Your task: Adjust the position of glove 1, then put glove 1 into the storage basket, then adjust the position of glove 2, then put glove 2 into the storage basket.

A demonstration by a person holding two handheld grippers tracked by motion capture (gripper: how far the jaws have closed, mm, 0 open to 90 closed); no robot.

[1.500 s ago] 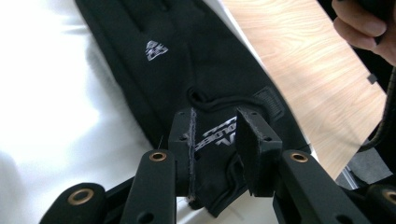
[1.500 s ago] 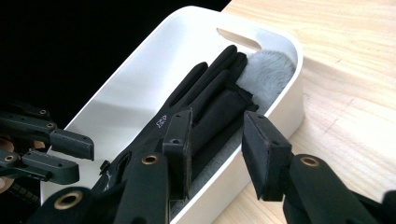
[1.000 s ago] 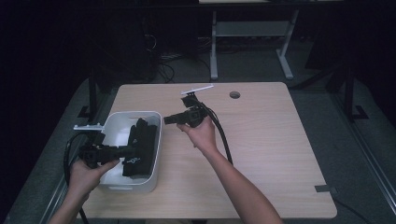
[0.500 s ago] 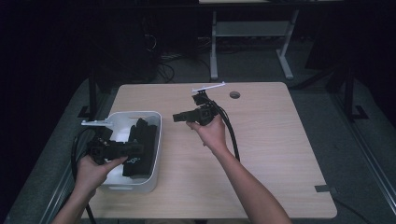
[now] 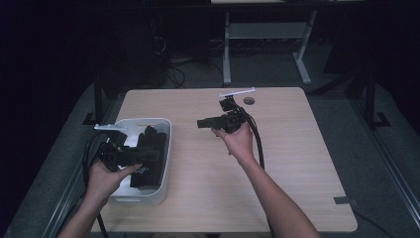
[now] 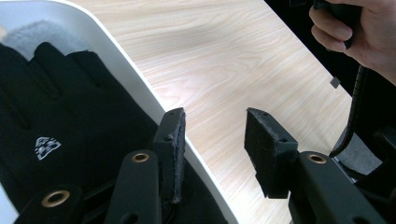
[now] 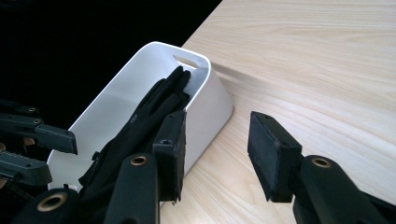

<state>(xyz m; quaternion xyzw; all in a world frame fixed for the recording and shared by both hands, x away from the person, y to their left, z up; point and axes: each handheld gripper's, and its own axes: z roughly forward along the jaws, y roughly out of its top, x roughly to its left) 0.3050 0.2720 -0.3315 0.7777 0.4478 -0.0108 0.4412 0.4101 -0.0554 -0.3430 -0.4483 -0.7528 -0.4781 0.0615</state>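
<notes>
The black gloves (image 5: 147, 156) are seen lying inside the white bin (image 5: 163, 130), which is set on the light wooden counter (image 5: 297, 148) toward 8 o'clock in the high view. In the left gripper view 1 glove (image 6: 60, 126) is shown flat against the bin's floor, with a small white emblem on its back and its fingers spread toward 11 o'clock. A grey patch of cloth (image 6: 32, 35) is glimpsed past its fingertips. In the right gripper view the gloves (image 7: 144, 116) are seen heaped along the bin's length, reaching up to the handle slot in the far wall.

The left tongs (image 5: 148, 154) are held level over the bin's interior by the left hand (image 5: 104, 178). Their jaws have just been opening and stand moderately apart, astride the bin's near wall (image 6: 135, 88), with nothing pinched between the pads.

The right tongs (image 5: 202, 123) are held above the counter's middle by the right hand (image 5: 237, 141), well apart from the bin and aimed toward it at 9 o'clock. Their jaws stand moderately apart and nothing is held. A black cable (image 5: 257, 144) is trailed from them along the forearm.
</notes>
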